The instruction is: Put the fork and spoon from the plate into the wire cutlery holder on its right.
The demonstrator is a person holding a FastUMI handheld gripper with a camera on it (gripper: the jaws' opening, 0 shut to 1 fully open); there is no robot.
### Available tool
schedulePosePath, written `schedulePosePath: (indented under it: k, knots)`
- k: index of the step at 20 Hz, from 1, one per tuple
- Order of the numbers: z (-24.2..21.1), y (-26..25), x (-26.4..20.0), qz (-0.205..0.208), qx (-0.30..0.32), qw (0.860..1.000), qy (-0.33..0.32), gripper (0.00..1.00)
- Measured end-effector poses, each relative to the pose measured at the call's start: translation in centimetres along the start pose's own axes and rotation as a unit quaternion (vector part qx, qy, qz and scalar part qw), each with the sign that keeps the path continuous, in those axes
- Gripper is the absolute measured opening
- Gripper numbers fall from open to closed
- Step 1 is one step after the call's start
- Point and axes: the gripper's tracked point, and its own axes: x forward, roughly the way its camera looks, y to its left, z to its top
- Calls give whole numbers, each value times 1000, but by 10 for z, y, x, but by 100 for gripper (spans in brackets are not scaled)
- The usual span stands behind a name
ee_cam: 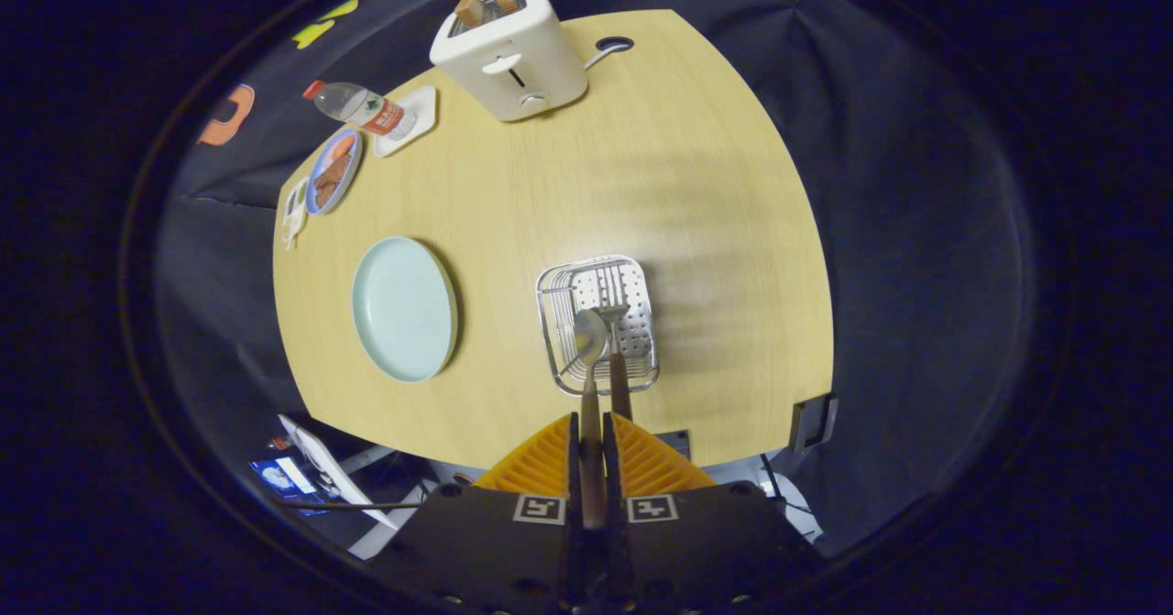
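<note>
Gripper view: gripper (593,455) looking down over wooden worktop (641,166), orange fingers (541,468) pressing together on brown handle of spoon (590,340). Spoon bowl hanging over wire cutlery holder (597,322). Fork (614,326) sitting just beside spoon, tines inside holder, handle leaning over holder's near rim; cannot tell whether fingers are touching it. Pale blue plate (403,308) lying left of holder, bare. White toaster (509,51) standing well beyond holder, two toast slices poking up. Water bottle (359,108) lying far left beyond holder.
</note>
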Motion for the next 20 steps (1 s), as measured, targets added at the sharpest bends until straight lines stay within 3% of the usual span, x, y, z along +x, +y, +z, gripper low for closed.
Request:
schedulePosePath:
  k: [3,5,8,11,14,18,20]
  knots:
    - [7,6,-6,6,-3,1000,-24,17]
    - [15,11,-12,6,-16,998,-54,29]
    - [31,31,-29,17,-58,990,-126,60]
    - [59,54,-58,12,-116,962,-248,92]
    - [75,92,-111,37,-149,909,-387,94]
    - [59,118,-197,53,-178,808,-560,94]
    - [39,125,-231,55,-175,765,-617,94]
